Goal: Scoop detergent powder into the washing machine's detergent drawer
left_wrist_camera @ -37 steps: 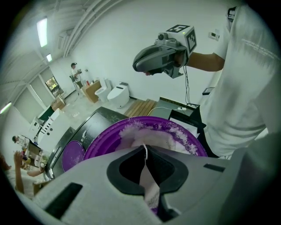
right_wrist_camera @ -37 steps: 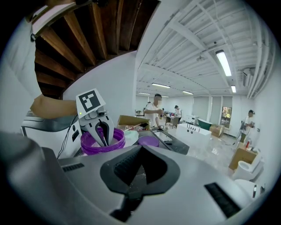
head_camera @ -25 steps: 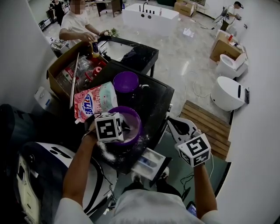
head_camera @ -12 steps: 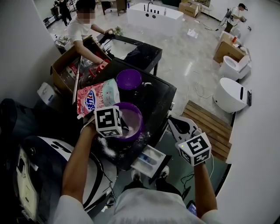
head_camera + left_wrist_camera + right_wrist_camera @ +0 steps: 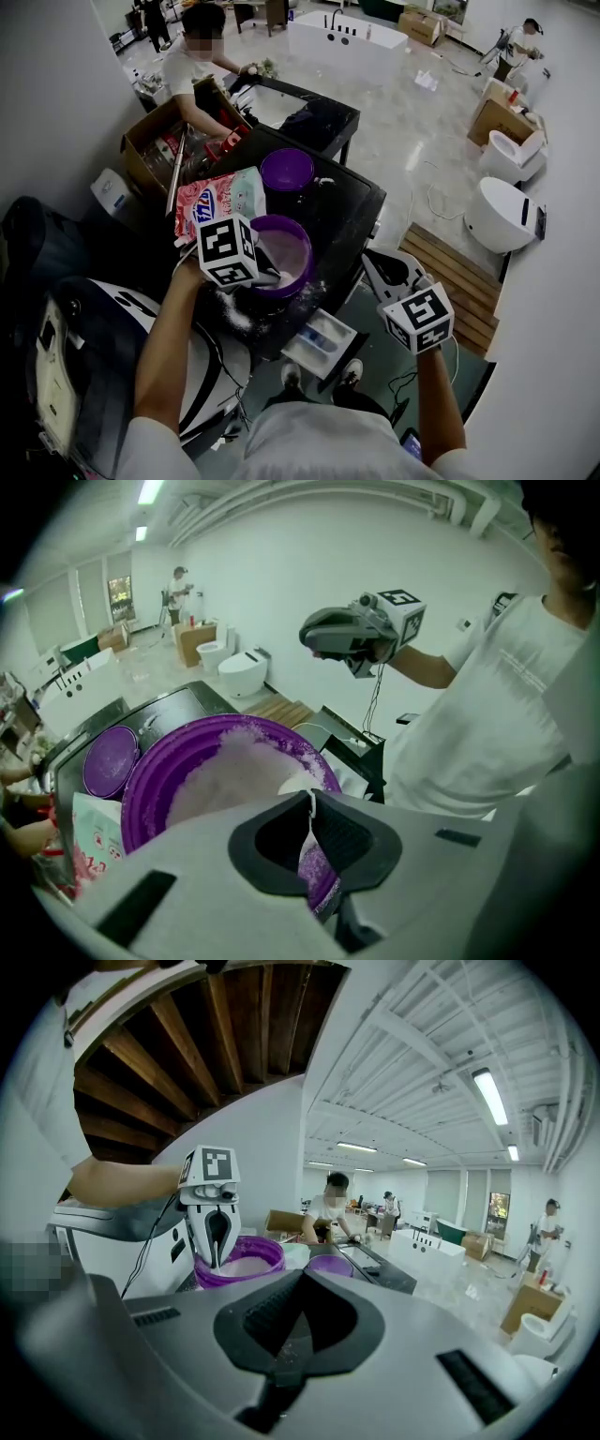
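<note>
Left gripper [image 5: 311,797] grasps the scoop [image 5: 296,785] inside powder bowl [image 5: 155,780].
Carrying it to the drawer [image 5: 319,339], near my closed, empty right gripper [image 5: 384,267], remains.

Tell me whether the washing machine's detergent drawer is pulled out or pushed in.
Pulled out: the white plastic detergent drawer juts from the black washing machine, its compartments open to view.

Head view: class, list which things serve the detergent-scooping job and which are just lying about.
Job: left gripper, scoop, purple bowl of powder, detergent bag, detergent drawer.
Lying about: smaller purple dish, cardboard box, toilet, bathtub.
</note>
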The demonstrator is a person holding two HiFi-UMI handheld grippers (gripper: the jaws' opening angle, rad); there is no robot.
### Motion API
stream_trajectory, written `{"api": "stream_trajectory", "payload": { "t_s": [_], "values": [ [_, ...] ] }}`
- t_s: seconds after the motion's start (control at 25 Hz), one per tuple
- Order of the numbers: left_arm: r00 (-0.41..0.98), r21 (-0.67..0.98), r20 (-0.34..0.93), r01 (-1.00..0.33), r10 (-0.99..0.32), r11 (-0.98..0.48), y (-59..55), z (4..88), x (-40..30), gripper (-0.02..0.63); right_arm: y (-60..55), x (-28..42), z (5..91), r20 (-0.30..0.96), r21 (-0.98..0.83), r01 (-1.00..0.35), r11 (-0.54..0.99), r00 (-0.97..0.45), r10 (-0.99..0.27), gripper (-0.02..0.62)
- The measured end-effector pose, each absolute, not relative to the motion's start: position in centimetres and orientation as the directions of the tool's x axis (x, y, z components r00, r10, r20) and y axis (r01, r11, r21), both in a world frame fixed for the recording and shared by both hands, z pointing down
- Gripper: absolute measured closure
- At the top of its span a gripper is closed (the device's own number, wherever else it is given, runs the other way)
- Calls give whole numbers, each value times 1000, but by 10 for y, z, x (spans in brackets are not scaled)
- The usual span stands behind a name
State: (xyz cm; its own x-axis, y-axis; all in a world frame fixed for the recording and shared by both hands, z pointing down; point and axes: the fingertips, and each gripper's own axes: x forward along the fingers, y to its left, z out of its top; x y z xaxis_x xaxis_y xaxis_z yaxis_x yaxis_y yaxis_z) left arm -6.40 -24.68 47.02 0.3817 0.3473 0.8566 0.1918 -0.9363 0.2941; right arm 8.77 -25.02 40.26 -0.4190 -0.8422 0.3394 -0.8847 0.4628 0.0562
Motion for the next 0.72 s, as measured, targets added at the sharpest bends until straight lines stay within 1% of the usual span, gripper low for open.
{"api": "stream_trajectory", "payload": {
  "t_s": [0.28, 0.44, 0.6, 0.72],
  "values": [
    [512, 316, 802, 72, 306, -946, -249, 459, -70, 592, -252, 83, 396, 321, 61, -874, 482, -440, -838, 598],
    [617, 342, 740, -5, 266, -940, -252, 450, -73, 592, -254, 74, 395, 312, 62, -863, 501, -460, -831, 598],
    [733, 377, 652, -91, 194, -922, -260, 442, -73, 592, -254, 66, 393, 307, 64, -854, 517, -476, -824, 598],
    [801, 399, 588, -165, 114, -902, -270, 436, -75, 592, -255, 62, 390, 301, 69, -849, 524, -483, -822, 598]
  ]
}}
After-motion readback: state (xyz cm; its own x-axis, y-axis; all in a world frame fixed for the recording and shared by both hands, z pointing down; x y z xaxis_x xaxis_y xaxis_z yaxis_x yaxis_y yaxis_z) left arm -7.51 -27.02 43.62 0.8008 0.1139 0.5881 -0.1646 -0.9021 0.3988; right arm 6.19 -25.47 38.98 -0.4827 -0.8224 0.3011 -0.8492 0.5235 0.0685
